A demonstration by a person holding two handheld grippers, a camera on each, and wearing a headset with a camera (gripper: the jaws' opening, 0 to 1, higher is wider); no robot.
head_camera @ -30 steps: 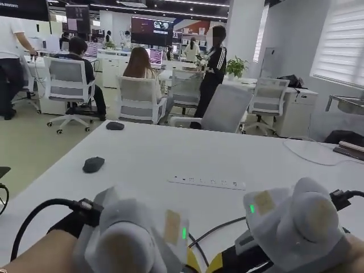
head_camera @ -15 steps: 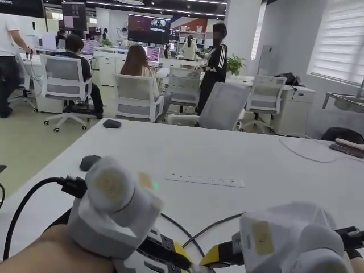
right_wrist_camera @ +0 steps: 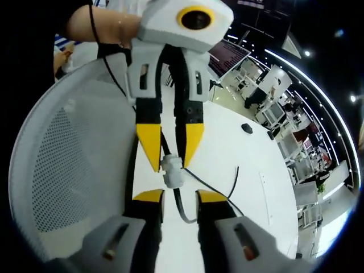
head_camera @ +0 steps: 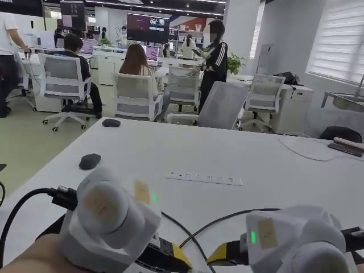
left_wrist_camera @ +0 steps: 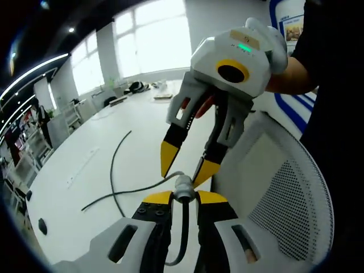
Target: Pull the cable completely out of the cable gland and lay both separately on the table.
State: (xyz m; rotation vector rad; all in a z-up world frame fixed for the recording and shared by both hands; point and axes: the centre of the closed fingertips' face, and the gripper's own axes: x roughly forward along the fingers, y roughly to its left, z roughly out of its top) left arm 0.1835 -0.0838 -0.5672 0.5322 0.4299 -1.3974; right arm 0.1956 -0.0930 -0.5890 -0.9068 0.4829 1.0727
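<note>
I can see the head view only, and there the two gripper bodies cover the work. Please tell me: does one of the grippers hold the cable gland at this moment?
Observer: Yes. In the left gripper view the cable gland sits pinched between the jaws of the left gripper.
Operator: Is the cable already out of it?
Observer: Not yet. The cable runs into the cable gland.
Operator: And what is the right gripper doing?
Observer: The right gripper faces the left gripper. Its jaws are open, with the cable between them, close to the cable gland.
</note>
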